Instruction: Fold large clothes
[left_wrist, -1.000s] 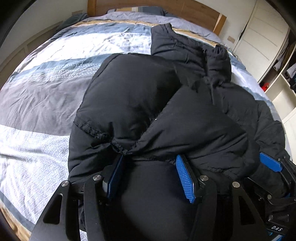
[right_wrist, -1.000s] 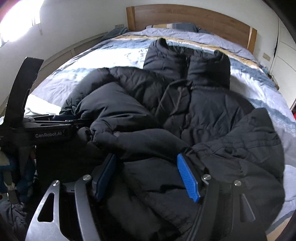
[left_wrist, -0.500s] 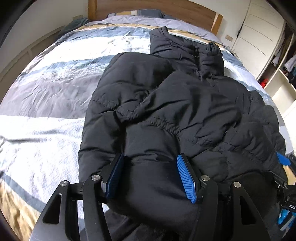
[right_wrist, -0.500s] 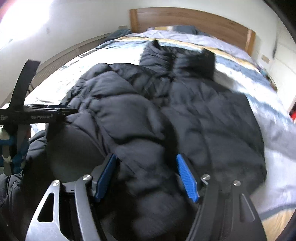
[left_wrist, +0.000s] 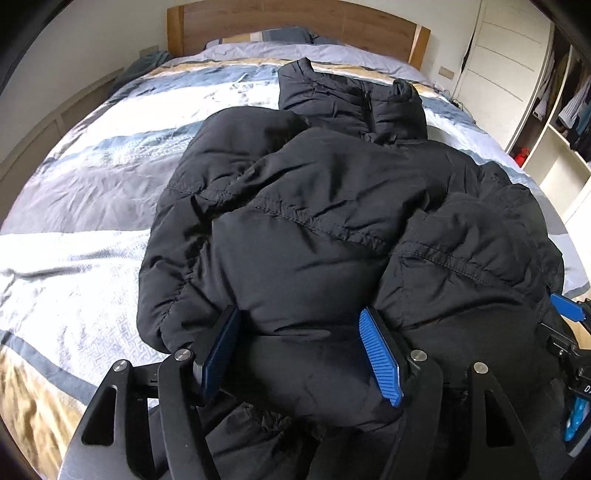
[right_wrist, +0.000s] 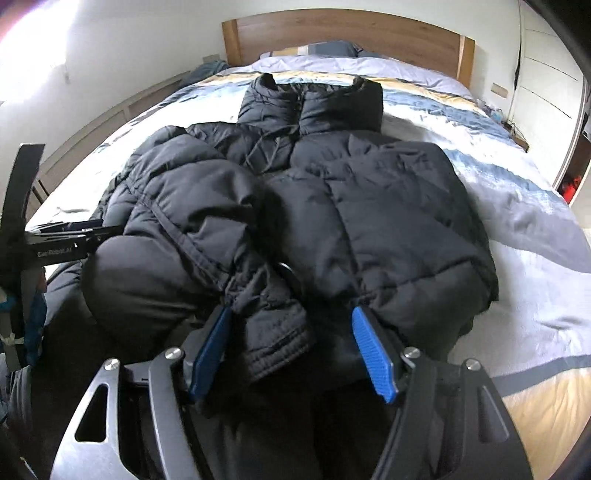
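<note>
A black puffer jacket (left_wrist: 314, 206) (right_wrist: 388, 206) lies on the bed, collar toward the headboard, with both sleeves folded over its front. My left gripper (left_wrist: 301, 354) is at the jacket's near left end. Its jaws are opening, and a thick bulge of jacket fills the gap and still touches both blue pads. My right gripper (right_wrist: 288, 350) is shut on the near end of the jacket, with a ribbed cuff and puffy fabric between its pads. The right gripper (left_wrist: 569, 325) shows at the edge of the left wrist view, and the left gripper (right_wrist: 62, 247) at the left of the right wrist view.
The bed has a striped blue, white and tan duvet (left_wrist: 92, 206) (right_wrist: 517, 192) and a wooden headboard (left_wrist: 295, 22) with a pillow (right_wrist: 317, 48) in front of it. White wardrobe doors (left_wrist: 502, 66) and open shelves with clothes (left_wrist: 569, 110) stand to the right of the bed.
The raised, bunched sleeves have come down flat across the jacket's front. Both grippers drew back toward the near end of the bed, so more of the jacket and headboard shows.
</note>
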